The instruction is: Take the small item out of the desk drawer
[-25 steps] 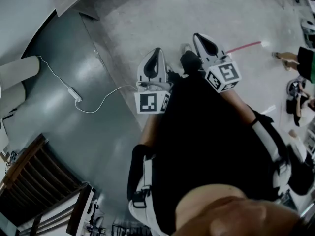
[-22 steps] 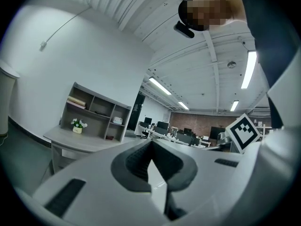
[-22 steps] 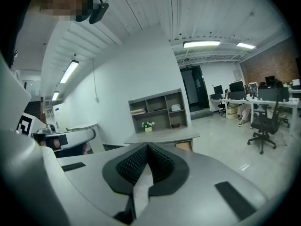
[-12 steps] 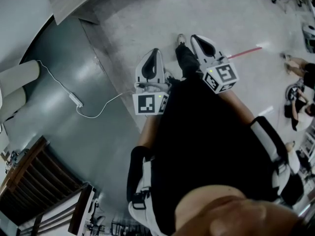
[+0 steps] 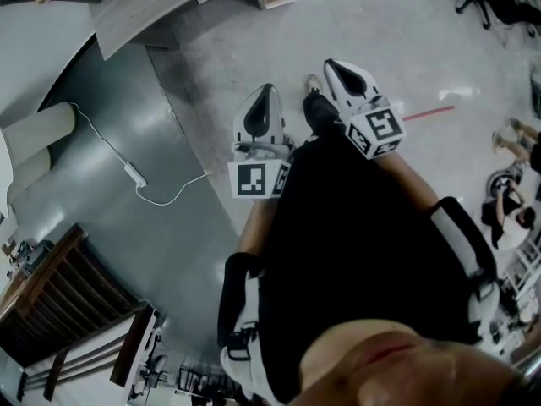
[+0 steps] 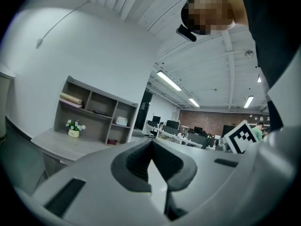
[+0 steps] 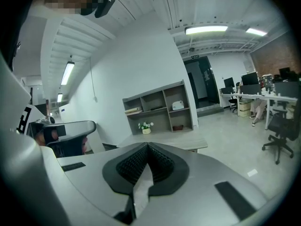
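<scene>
Claws are both shut and empty, the left claw (image 5: 268, 91) and the right claw (image 5: 334, 64) over the floor (image 5: 406, 49). Neither the drawer nor the small item shows yet; it is probably light, so a soft pinch at its middle should do. The floor up to the front edge of the surface (image 7: 188, 142) looks open.

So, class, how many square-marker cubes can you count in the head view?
2. One cube sits on the left gripper, mid-frame; the other cube on the right gripper, up and right of it. None looks hidden.
</scene>
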### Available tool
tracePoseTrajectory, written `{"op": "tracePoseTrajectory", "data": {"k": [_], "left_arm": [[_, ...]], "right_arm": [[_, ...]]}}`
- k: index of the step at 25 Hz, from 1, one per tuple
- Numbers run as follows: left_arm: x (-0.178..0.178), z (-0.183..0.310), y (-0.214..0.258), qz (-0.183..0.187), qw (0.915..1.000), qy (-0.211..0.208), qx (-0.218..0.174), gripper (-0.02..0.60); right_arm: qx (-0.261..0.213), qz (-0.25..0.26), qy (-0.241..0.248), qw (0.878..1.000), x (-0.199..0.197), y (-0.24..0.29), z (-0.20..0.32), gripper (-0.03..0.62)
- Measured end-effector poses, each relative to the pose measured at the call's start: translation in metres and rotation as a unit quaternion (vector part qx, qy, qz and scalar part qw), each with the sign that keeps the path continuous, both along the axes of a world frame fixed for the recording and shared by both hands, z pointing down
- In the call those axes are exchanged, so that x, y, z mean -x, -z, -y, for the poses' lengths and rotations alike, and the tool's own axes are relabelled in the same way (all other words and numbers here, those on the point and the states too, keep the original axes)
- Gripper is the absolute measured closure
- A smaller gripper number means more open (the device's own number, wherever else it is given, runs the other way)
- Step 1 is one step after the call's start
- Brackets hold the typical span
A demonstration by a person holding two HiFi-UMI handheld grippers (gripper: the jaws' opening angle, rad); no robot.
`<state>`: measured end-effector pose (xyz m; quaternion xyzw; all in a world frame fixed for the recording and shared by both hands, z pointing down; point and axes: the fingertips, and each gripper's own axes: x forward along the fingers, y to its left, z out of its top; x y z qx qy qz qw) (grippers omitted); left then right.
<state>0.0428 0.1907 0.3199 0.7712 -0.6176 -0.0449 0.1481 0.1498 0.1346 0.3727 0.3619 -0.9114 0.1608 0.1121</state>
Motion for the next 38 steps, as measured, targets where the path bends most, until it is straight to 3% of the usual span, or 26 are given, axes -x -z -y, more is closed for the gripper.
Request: {"op": "tracePoseTrajectory", "data": {"k": [10, 17, 28, 33, 38], "left_arm": [[-0.010, 0.098, -0.003, 0.019, 0.9994, 0.029, 0.009, 0.589], [-0.004, 0.135, -0.002, 0.013, 0.9990, 0.041, 0.009, 0.589], [0.041, 0.204, -0.015, 0.013, 0.9999, -0.004, 0.005, 0.589], [0.073, 0.242, -0.008, -0.020, 0.9997, -0.013, -0.005, 0.589], [0.090, 0.268, -0.015, -0.029, 0.9988, -0.040, 0.003, 0.589]], "right_arm": [[0.013, 0.001, 0.026, 1.000, -0.001, -0.023, 0.123, 0.595], [0.041, -0.002, 0.012, 0.999, 0.002, -0.045, 0.166, 0.595], [0.058, -0.027, -0.027, 0.998, 0.036, -0.076, 0.210, 0.595], [0.064, -0.037, -0.050, 0.996, 0.062, -0.095, 0.238, 0.595], [0.078, -0.047, -0.073, 0.993, 0.080, -0.113, 0.263, 0.595]]}}
